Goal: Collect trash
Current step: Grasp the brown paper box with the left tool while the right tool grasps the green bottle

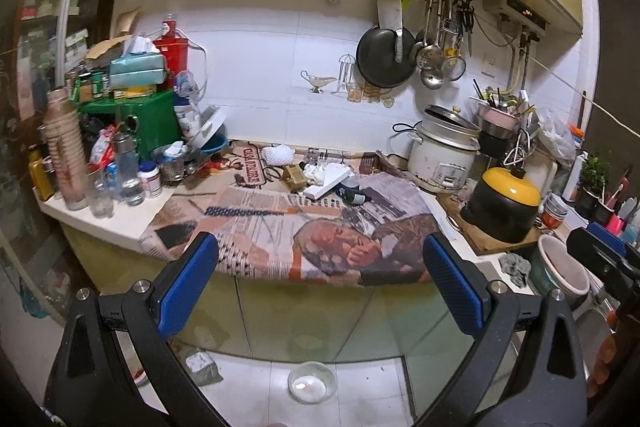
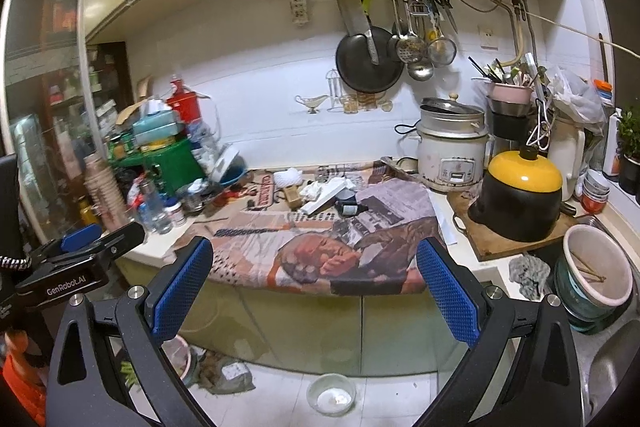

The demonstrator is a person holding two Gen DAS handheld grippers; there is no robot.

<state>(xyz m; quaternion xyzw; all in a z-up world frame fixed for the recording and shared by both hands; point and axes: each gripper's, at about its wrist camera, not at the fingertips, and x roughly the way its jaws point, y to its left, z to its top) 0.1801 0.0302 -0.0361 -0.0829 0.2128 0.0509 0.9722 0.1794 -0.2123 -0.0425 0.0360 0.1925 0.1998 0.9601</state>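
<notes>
Hovering in front of the desk, both claws were held off its front edge with nothing between their blue pads. The left claw stood wide open, and the right claw was just as wide open beside it. A newspaper-print cloth covered the middle of the desk. The trash lay towards the back of that cloth: a crumpled white tissue touching a flat white box, a small brown carton just to their left, and a dark bottle lying on its side just in front of the box. A white rice cooker stood to the right, with a yellow-lidded black pot on a wooden board nearer the sink. On the floor below sat a clear glass bowl.
</notes>
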